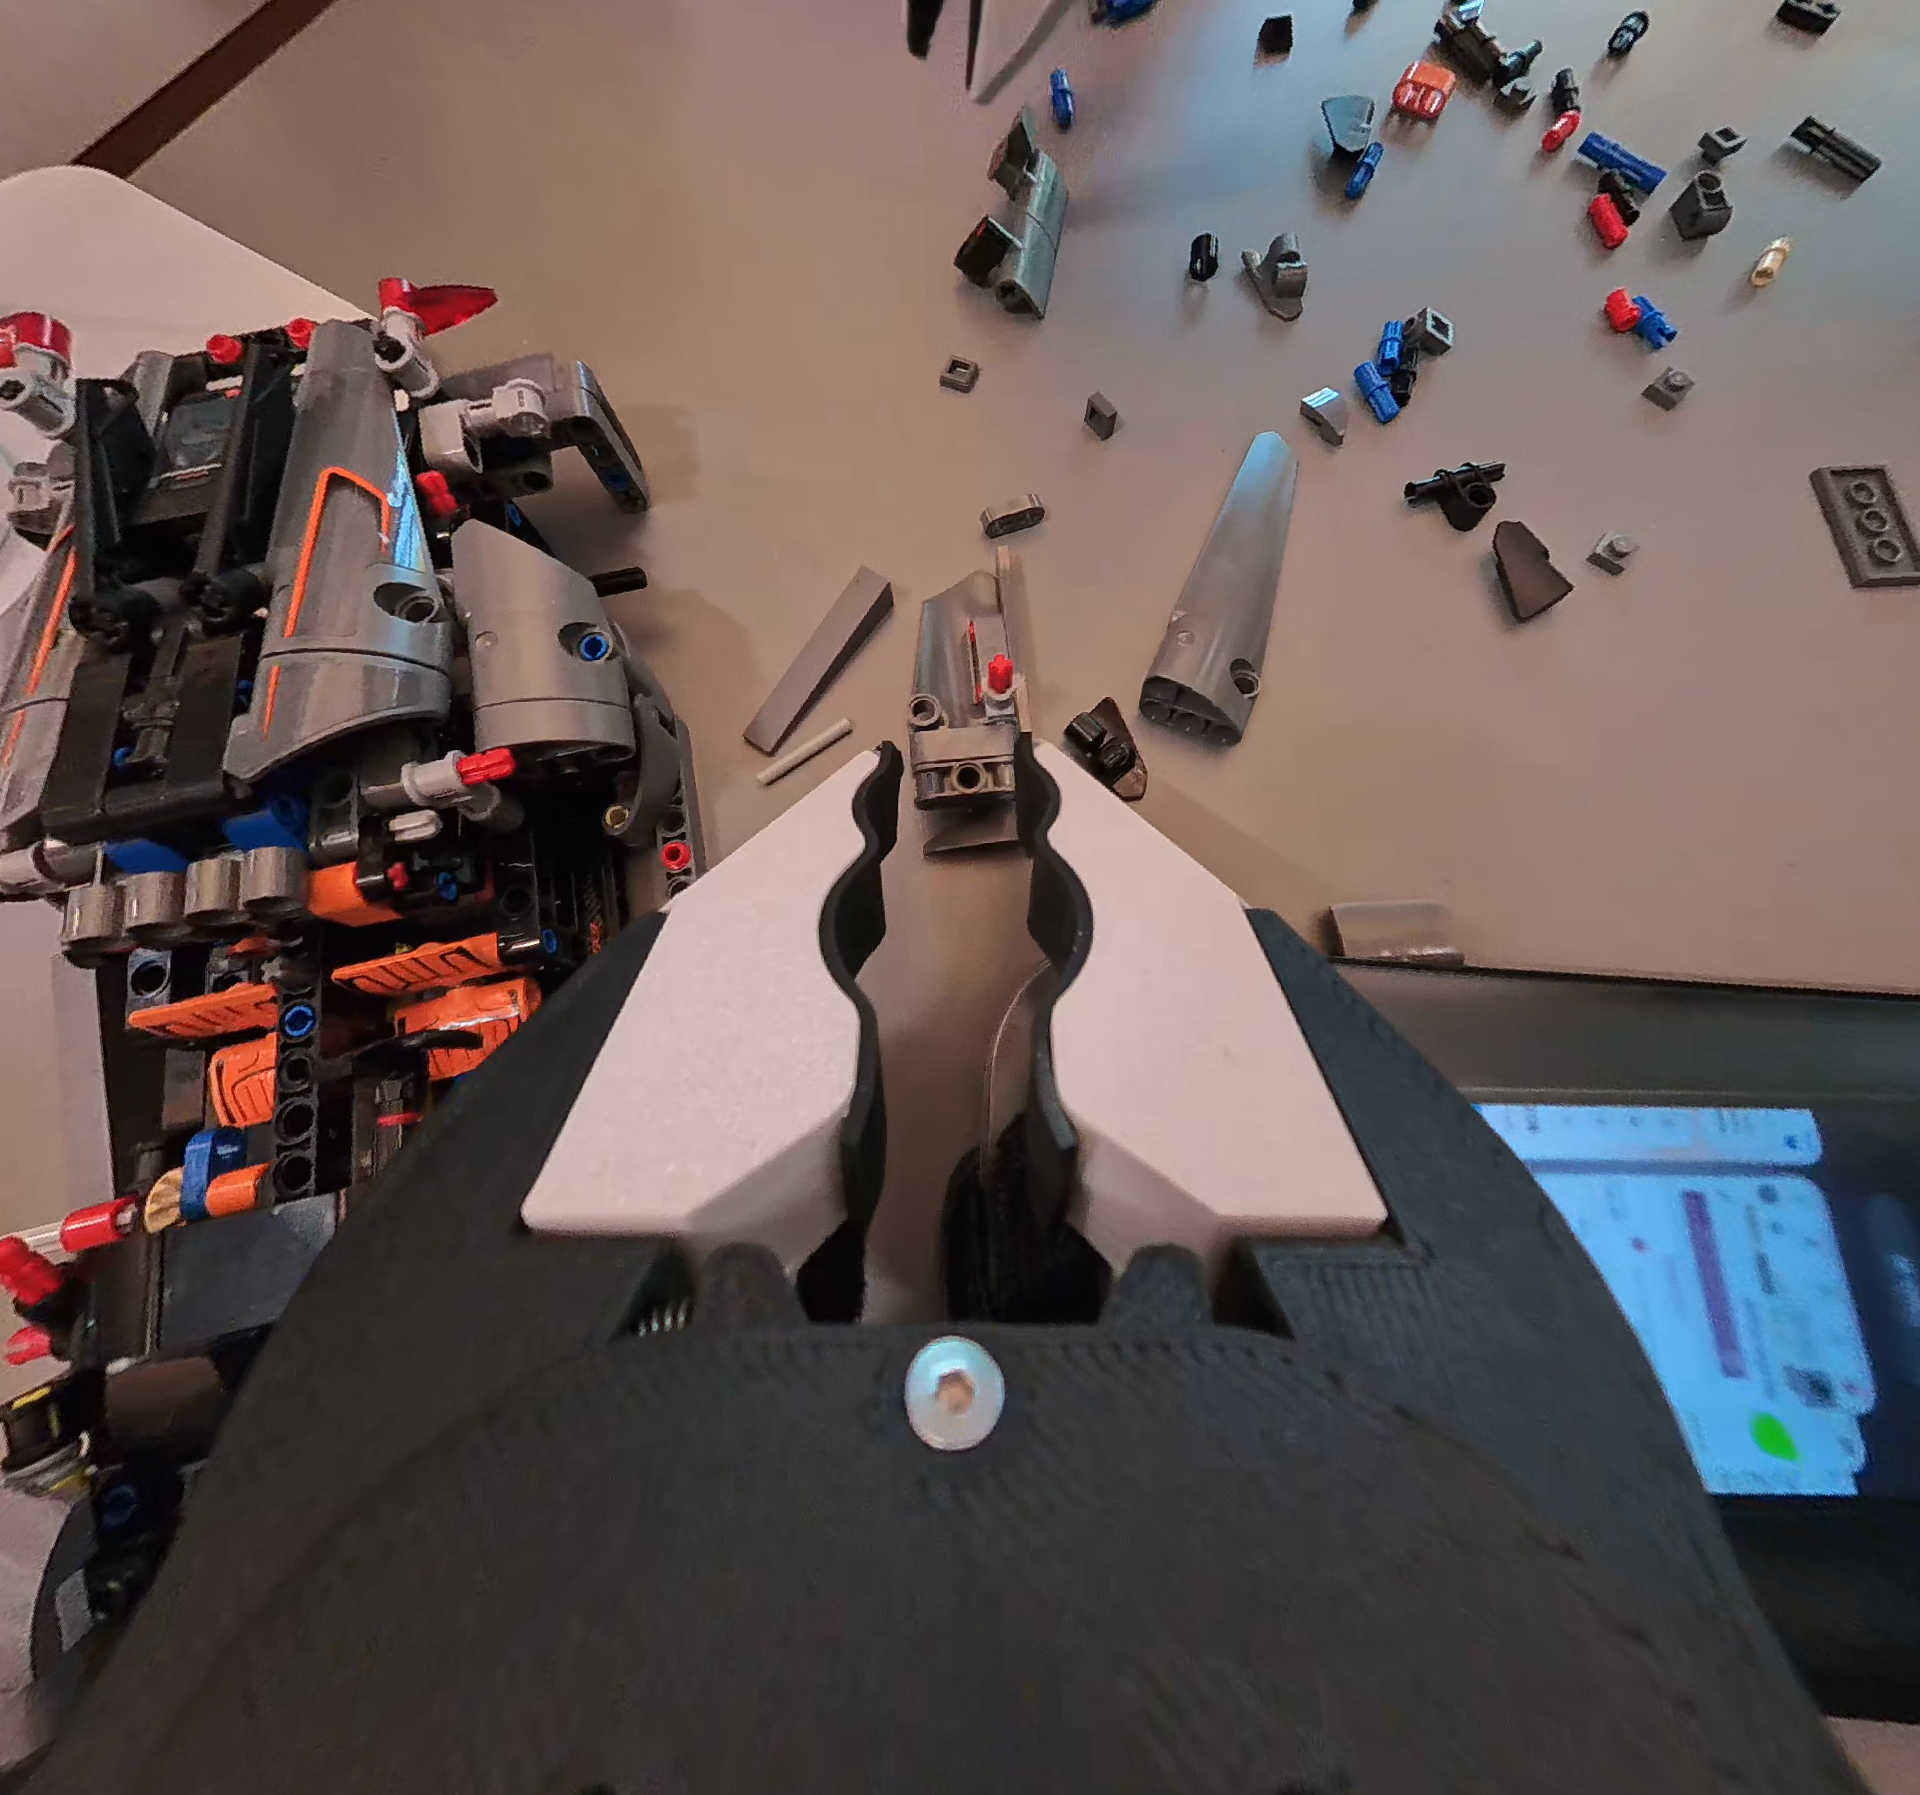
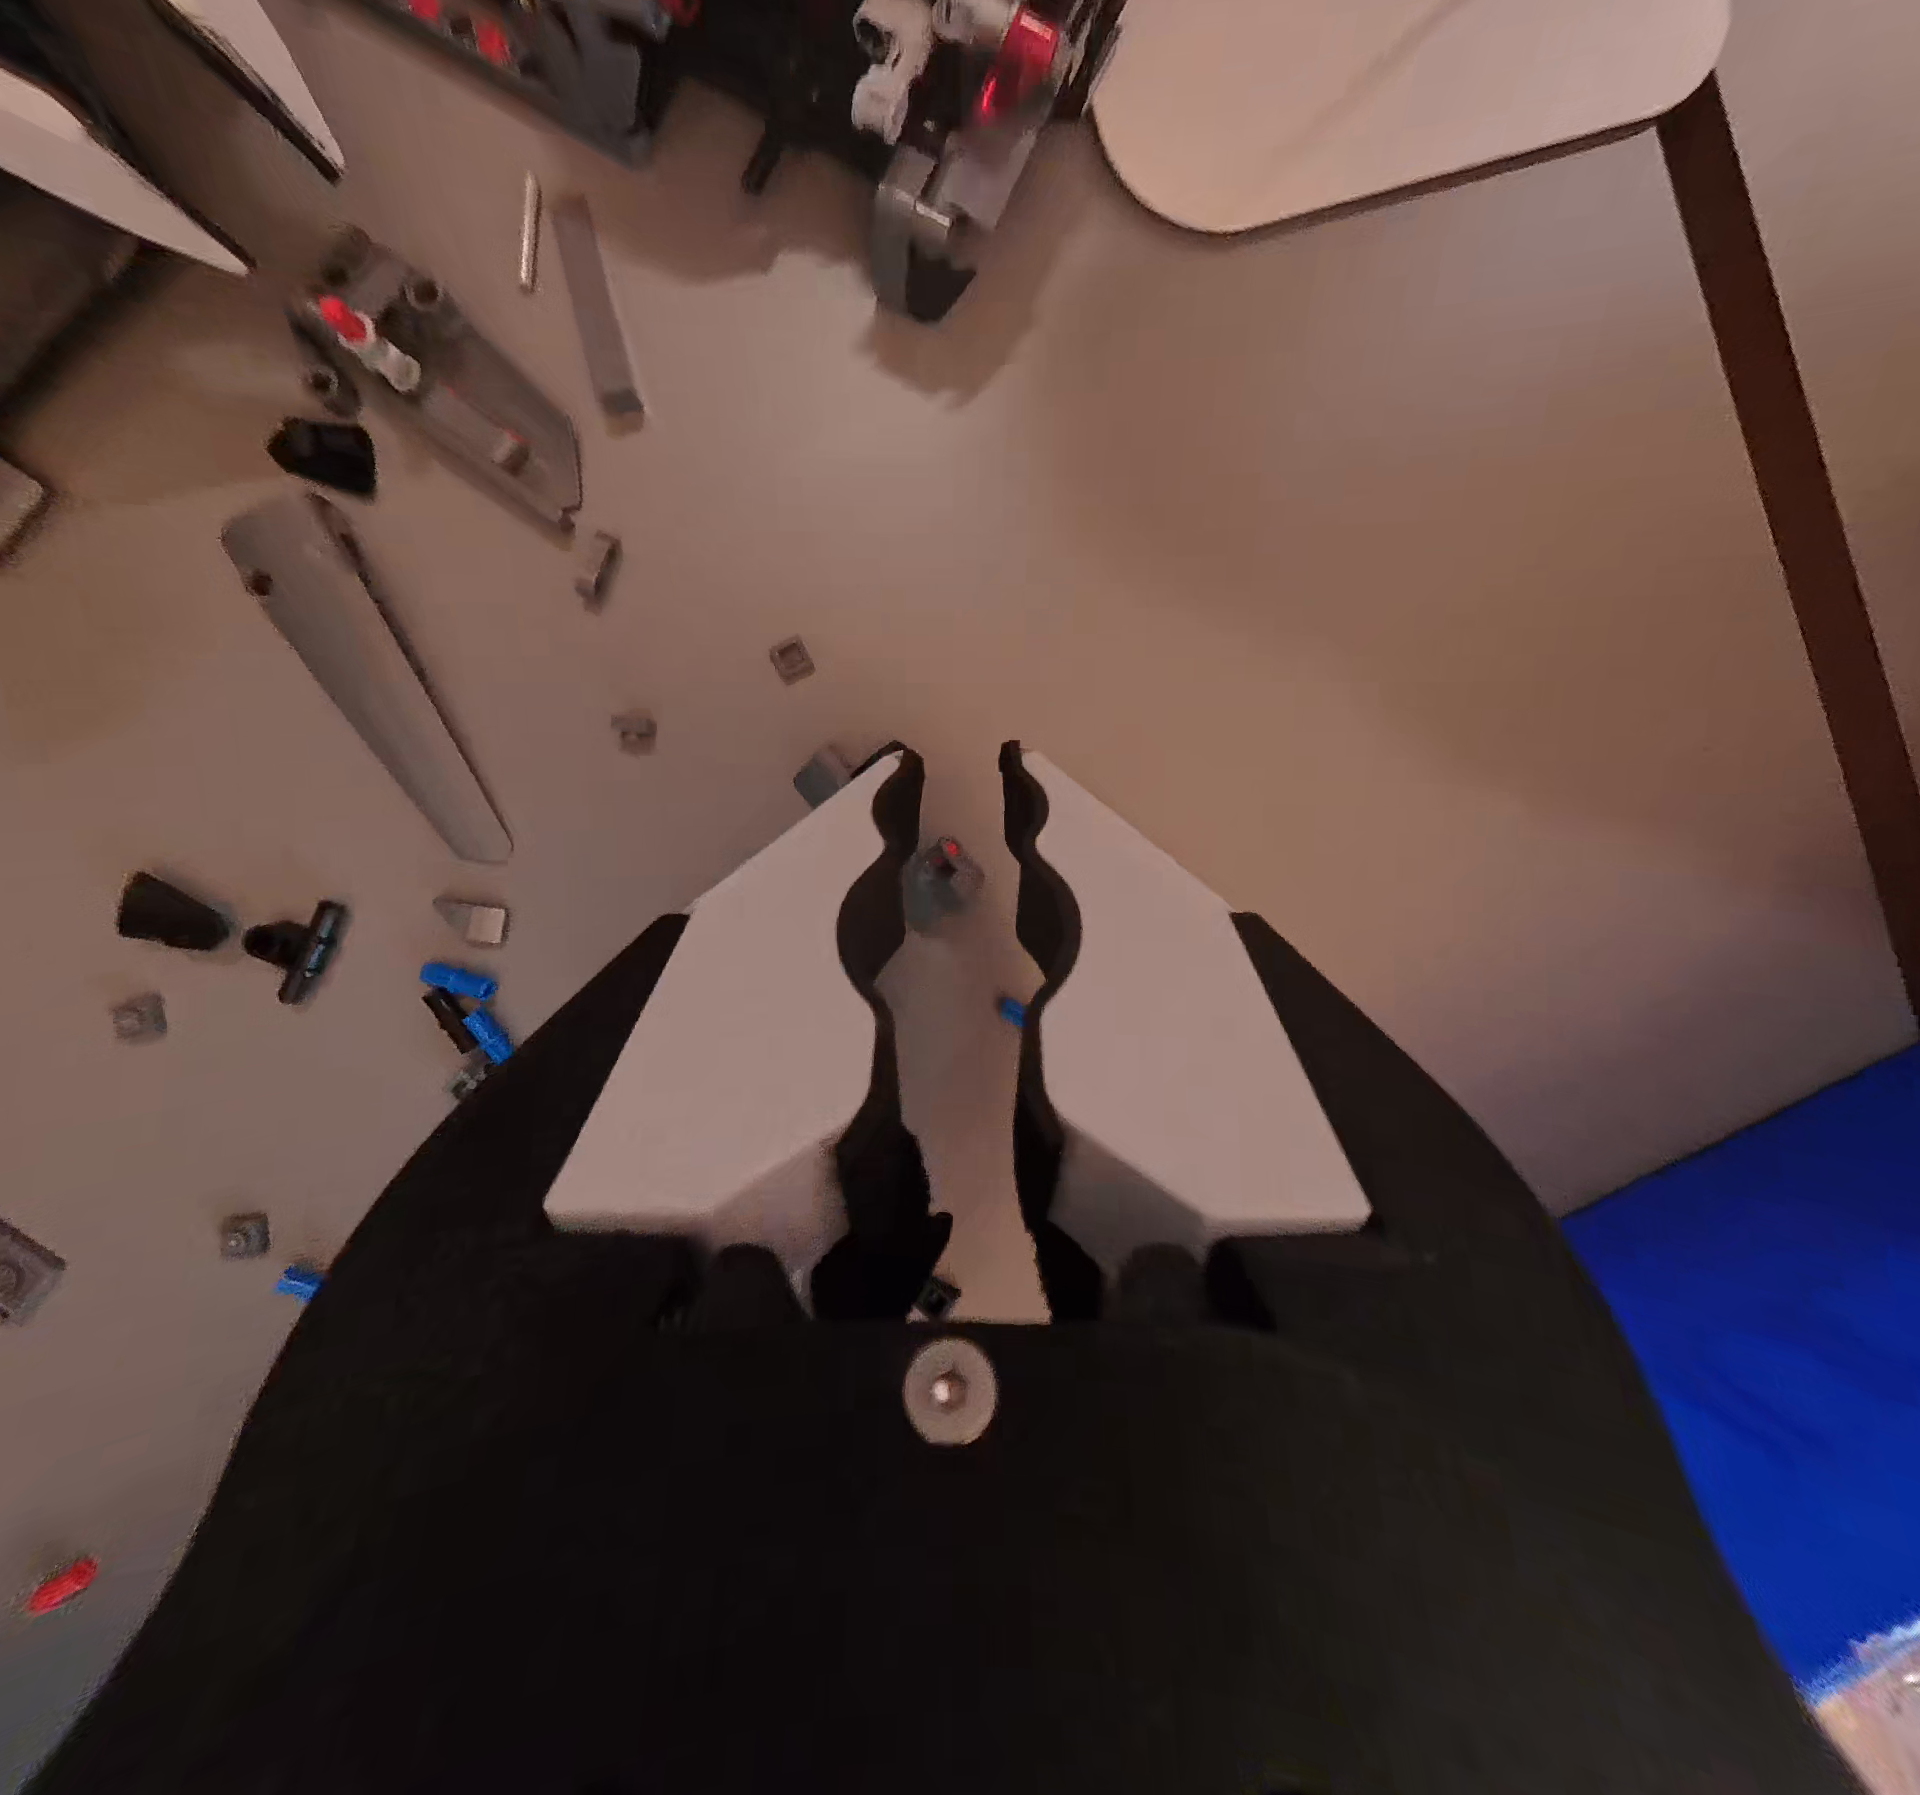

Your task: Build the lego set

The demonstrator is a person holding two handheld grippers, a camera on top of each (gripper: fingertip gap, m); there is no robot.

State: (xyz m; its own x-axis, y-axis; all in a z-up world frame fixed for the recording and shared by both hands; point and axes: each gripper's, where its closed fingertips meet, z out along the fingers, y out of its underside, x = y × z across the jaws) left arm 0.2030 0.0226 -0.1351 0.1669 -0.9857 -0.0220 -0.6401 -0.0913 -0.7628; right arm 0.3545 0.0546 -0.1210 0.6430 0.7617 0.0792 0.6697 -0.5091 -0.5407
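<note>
A: Where is the half-built lego vehicle [image 1: 312, 706]?

B: It lies on the table [image 1: 727, 239], grey panels with orange stripes on top, black beams and orange parts below. Take it as the landmark. The left tongs [image 1: 956, 758] hover just to the right of it, jaws apart, their tips on either side of a small grey sub-assembly [image 1: 961, 696] with a red pin standing up. I cannot tell whether the tips touch it.

A: What lies near that?

B: A flat grey wedge plate [image 1: 821, 659] and a thin grey axle [image 1: 803, 753] lie between the vehicle and the sub-assembly. Farther right is a long grey tapered panel [image 1: 1226, 582], then scattered blue, red and black pins.

A: And the right tongs [image 2: 961, 758]?

B: Apart too, holding nothing, well away from the vehicle [image 2: 831, 0], over bare table [image 2: 1247, 602]. A small grey piece with a red spot [image 2: 943, 875] shows between the jaws, lower down on the table.

A: Any containers?

B: I see no box or tray; the parts lie loose. A lit tablet screen [image 1: 1683, 1298] sits far right of the vehicle.
</note>
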